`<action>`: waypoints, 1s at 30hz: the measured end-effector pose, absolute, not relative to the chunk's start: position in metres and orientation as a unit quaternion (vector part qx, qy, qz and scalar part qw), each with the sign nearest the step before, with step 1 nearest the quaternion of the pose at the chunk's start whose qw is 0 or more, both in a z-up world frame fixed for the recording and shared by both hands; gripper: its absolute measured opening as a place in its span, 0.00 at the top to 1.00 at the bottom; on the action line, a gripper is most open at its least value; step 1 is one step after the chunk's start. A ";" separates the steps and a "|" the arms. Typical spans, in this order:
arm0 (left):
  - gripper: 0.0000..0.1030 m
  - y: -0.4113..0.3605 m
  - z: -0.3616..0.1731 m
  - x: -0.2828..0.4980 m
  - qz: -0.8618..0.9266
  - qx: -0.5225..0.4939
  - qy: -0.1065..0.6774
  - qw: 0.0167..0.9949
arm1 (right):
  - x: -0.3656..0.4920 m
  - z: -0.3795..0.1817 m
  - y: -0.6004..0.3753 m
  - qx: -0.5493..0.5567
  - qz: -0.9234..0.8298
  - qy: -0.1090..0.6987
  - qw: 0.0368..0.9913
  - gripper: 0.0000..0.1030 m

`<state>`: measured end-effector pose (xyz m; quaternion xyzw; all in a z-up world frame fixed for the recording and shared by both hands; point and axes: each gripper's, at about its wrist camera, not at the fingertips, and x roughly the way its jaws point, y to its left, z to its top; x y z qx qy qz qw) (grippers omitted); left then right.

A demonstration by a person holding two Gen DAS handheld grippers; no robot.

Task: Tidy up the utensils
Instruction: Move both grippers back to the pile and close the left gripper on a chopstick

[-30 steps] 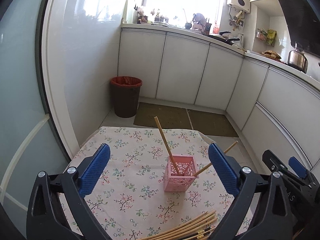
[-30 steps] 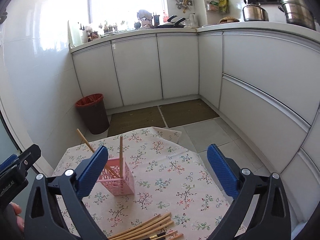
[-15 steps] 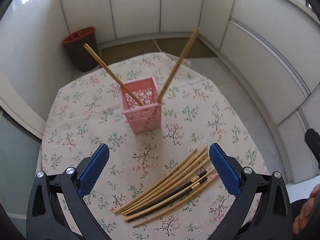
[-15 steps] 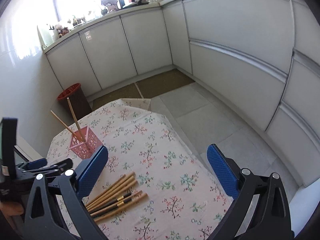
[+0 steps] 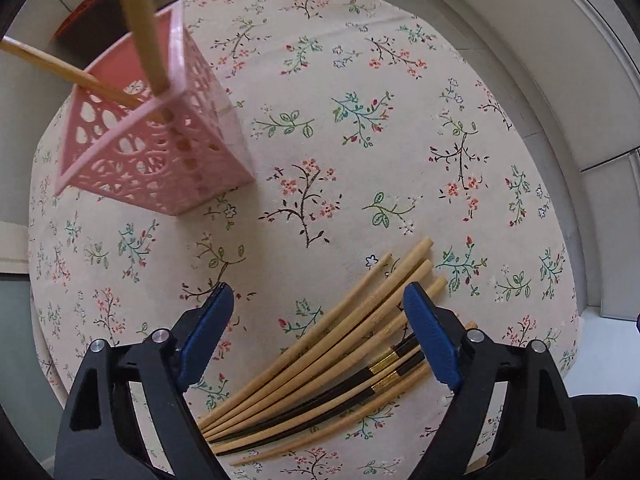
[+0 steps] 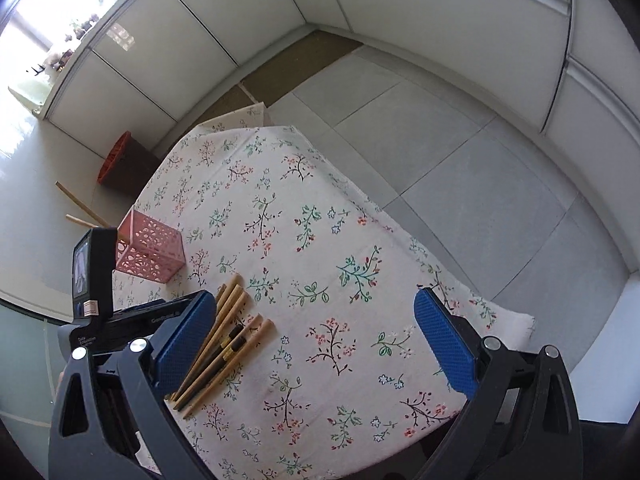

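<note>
The left wrist view looks almost straight down, close over the chopsticks (image 5: 332,364) and the pink basket (image 5: 160,148) on the table (image 5: 400,140). The right wrist view looks down from higher up and farther right. Both see the same chopsticks (image 6: 224,344), basket (image 6: 150,252) and table (image 6: 320,240).

A fanned bundle of chopsticks (image 5: 320,364) lay flat on the cloth, mostly pale wood, with seemingly two black ones banded in gold. The pink lattice holder (image 5: 152,136) stood upright nearby, two wooden chopsticks (image 5: 142,20) leaning inside.
</note>
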<state>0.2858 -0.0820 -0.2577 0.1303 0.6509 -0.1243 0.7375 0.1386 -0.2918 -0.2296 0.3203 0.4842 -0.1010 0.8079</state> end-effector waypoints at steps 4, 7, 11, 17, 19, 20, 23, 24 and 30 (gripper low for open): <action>0.36 -0.090 -0.274 0.290 -0.121 0.154 0.652 0.732 | 0.139 -0.235 -0.292 0.320 -0.105 0.486 0.806 0.06; 0.45 -0.089 -0.278 0.294 -0.120 0.150 0.651 0.734 | 0.139 -0.237 -0.292 0.323 -0.106 0.490 0.802 0.06; 0.46 -0.090 -0.277 0.298 -0.124 0.150 0.648 0.737 | 0.141 -0.240 -0.292 0.324 -0.106 0.496 0.798 0.06; 0.68 -0.095 -0.288 0.294 -0.146 0.160 0.659 0.720 | 0.145 -0.248 -0.288 0.329 -0.103 0.516 0.784 0.06; 0.80 -0.101 -0.287 0.288 -0.158 0.160 0.660 0.717 | 0.146 -0.253 -0.285 0.333 -0.101 0.525 0.776 0.06; 0.85 -0.101 -0.288 0.286 -0.161 0.164 0.658 0.718 | 0.147 -0.255 -0.282 0.333 -0.101 0.530 0.773 0.06; 0.87 -0.097 -0.286 0.280 -0.172 0.152 0.648 0.726 | 0.152 -0.265 -0.271 0.337 -0.097 0.551 0.757 0.06; 0.88 -0.093 -0.285 0.277 -0.175 0.149 0.644 0.730 | 0.154 -0.269 -0.266 0.342 -0.097 0.559 0.749 0.06; 0.92 -0.055 -0.262 0.257 -0.167 0.155 0.609 0.760 | 0.172 -0.298 -0.235 0.351 -0.106 0.606 0.706 0.18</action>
